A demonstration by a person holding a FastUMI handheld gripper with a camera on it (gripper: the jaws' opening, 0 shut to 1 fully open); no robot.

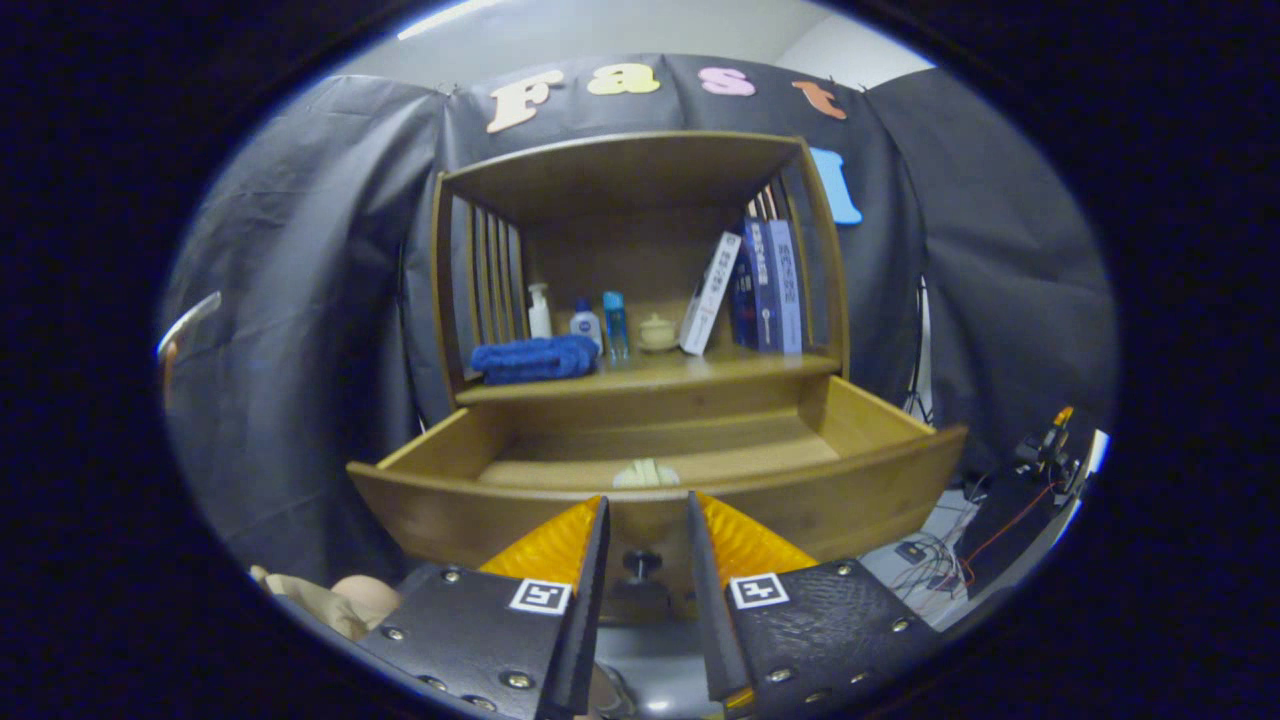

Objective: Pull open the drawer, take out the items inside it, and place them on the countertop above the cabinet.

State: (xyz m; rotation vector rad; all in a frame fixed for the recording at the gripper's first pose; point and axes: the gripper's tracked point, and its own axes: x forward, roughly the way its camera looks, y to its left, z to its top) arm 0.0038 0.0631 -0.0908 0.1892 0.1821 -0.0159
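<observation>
Looking along the tongs (pixel 645 515), I see them parted with a gap between the tips and nothing held; the drawer's knob (pixel 641 563) sits in that gap, just below the drawer front, and neither finger touches it. From my seat the drawer (pixel 450 505) is pulled well out of the wooden cabinet (pixel 640 165), its front panel right ahead of the fingertips at 12 o'clock.

Working left to right: at 9 o'clock of the cabinet hangs dark cloth. On the desk (pixel 700 372) above the drawer, a folded blue towel (pixel 535 358) lies at the left end. Behind it stands a white pump bottle (pixel 539 311), then a small white bottle with a blue cap (pixel 585 322), then a slim blue bottle (pixel 615 322), close together. A small pale lidded jar (pixel 657 332) stands near the middle. Next a white book (pixel 711 292) leans rightward against a row of upright blue books (pixel 770 285) by the right side wall.

Inside the drawer, a pale rounded item (pixel 646 473) lies on the floor near the front panel, just beyond the fingertips at 12 o'clock; I cannot tell what it is.

At 4 o'clock, cables (pixel 935 555) lie on the floor.
</observation>
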